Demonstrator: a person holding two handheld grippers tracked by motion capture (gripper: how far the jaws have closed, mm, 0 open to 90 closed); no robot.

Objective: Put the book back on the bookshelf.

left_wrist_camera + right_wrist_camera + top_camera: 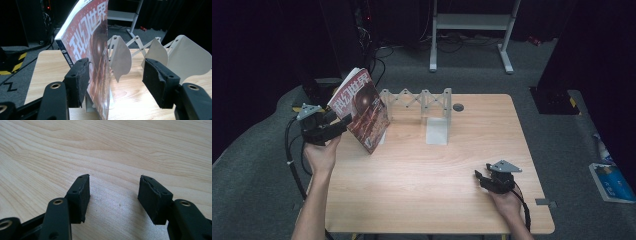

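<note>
- High view: the left gripper (343,121) sat beside the magazine (362,110), which leaned tilted at the near end of the white rack (422,102); the placing looked almost done, only the withdrawal left
- Left gripper view: jaws released, magazine (96,50) touching one pad, rack dividers (122,58) beyond
- Right gripper view: the right gripper (113,195) hung released over bare table (112,145)

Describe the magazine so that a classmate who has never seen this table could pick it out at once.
Start at the light wooden table and look to its far left corner, where a white expanding rack of plates stands. Leaning at that rack's left end, by the left gripper, is the magazine. Its glossy red cover with large white characters sets it apart from the plain white plates.
</note>
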